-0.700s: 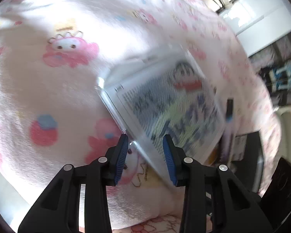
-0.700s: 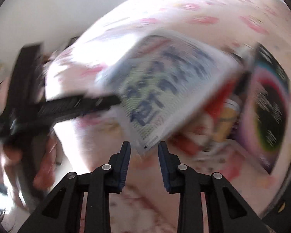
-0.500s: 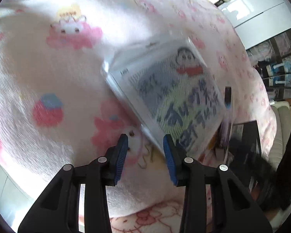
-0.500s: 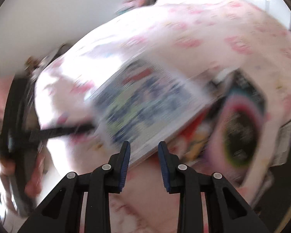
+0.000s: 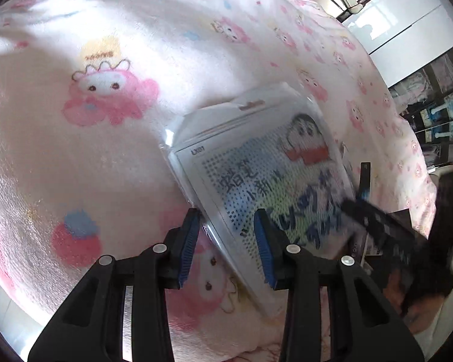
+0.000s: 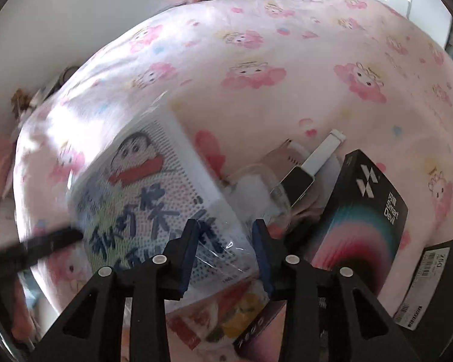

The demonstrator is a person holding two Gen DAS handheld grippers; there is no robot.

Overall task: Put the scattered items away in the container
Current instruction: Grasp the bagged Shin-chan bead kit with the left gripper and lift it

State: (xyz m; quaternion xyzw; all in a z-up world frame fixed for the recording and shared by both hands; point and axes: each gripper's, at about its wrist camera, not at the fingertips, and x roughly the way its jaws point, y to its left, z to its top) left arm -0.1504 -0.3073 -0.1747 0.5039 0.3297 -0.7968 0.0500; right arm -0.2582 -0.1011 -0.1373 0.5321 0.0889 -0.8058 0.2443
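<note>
While both grippers point down at a bed covered by a pink blanket (image 5: 111, 150) with cartoon prints, a flat pack (image 5: 265, 187) wrapped in clear film lies tilted on the blanket. It shows a cartoon boy, a dotted pattern and blue writing.

In the left wrist view the left gripper (image 5: 228, 246) hangs over the near left edge of the pack. Its jaws stand partly apart, with the edge of the pack seen between them, but the blue pads do not press on it. To the right, the other tool is a dark blur over the pack's right side.

In the right wrist view the right gripper (image 6: 223, 252) is above the near corner of the pack (image 6: 154, 199). Its jaws are also partly apart and grip nothing; the film at the corner shows between them. Right of the pack lies a heap of things: a black box (image 6: 362, 223) with a rainbow ring print standing on edge, a small device (image 6: 299, 181) with a white band (image 6: 324, 149), and a colourful packet (image 6: 226, 316) under the pack's near edge. At the far right edge a dark surface bears a barcode label (image 6: 419, 292); I cannot tell if this is the container.
</note>
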